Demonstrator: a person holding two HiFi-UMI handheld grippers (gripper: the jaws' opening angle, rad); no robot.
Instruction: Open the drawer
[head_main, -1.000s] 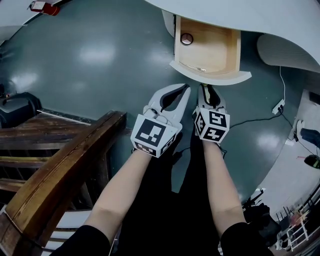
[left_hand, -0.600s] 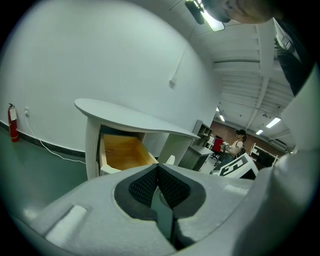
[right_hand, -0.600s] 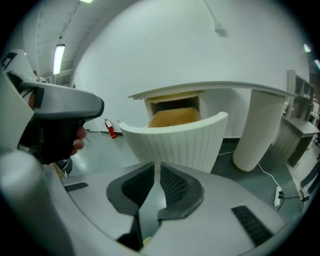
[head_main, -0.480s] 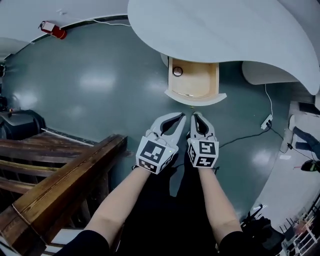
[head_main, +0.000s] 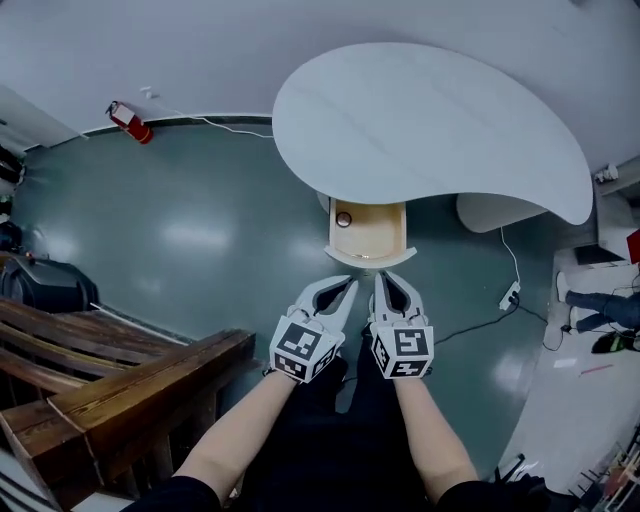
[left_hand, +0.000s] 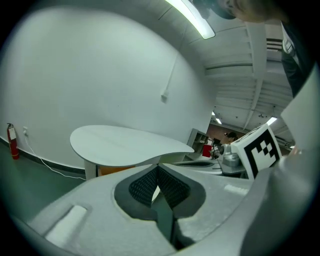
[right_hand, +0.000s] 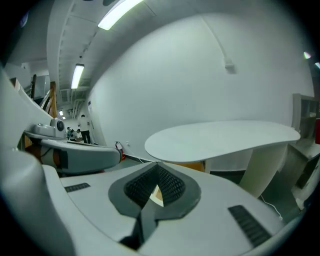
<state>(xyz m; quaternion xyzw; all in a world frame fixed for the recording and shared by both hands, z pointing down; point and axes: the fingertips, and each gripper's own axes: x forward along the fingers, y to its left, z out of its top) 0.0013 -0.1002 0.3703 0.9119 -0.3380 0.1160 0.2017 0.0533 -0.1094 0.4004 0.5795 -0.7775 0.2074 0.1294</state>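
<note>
Left gripper (left_hand: 159, 168), jaws together and empty (tips touching), a white curved table (left_hand: 120, 144) beyond.

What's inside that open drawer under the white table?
One small round thing sits in the far left corner of the drawer; the rest of the visible wooden bottom looks bare. The tabletop covers anything further back.
</note>
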